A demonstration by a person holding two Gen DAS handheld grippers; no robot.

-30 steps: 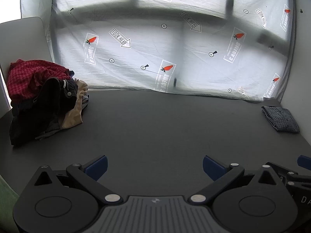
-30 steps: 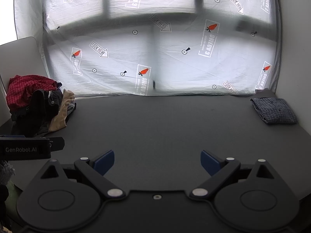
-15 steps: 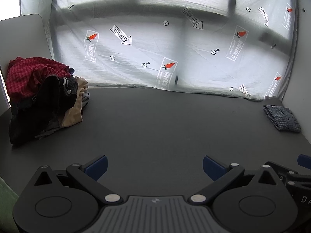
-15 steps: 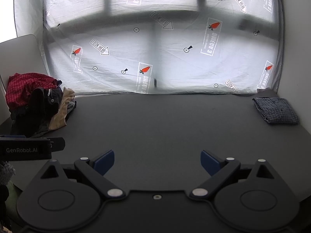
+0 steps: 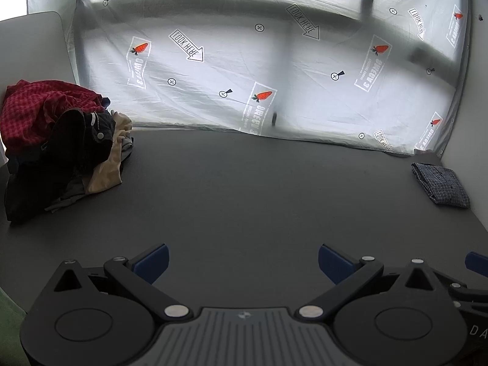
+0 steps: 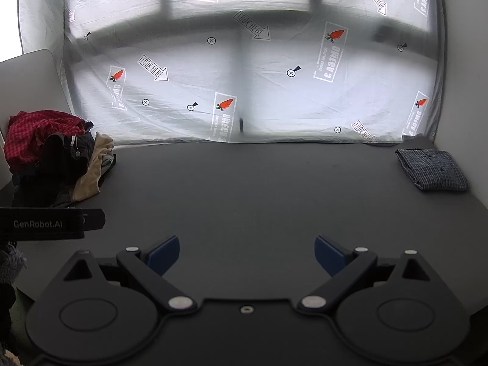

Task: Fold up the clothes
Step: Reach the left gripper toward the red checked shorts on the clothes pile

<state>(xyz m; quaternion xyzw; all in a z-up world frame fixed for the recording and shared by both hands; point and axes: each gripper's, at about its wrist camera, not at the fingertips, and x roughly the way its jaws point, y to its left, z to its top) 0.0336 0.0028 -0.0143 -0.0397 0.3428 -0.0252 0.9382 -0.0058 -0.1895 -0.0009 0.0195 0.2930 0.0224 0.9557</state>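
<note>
A heap of unfolded clothes (image 5: 58,146) lies at the table's far left: red checked cloth on top, black and tan garments below. It also shows in the right wrist view (image 6: 55,158). A folded blue checked garment (image 5: 440,187) lies at the far right, also in the right wrist view (image 6: 433,169). My left gripper (image 5: 242,262) is open and empty over the dark table's near edge. My right gripper (image 6: 247,254) is open and empty beside it. Both are well short of the clothes.
The dark grey table (image 5: 244,189) ends at a translucent printed plastic sheet (image 5: 259,70) along its back. A white panel (image 5: 30,48) stands behind the heap and a white wall (image 6: 466,91) at the right. The left gripper's body (image 6: 45,222) shows at the right view's left edge.
Both views have shifted slightly. The clothes have not moved. Both grippers stay open.
</note>
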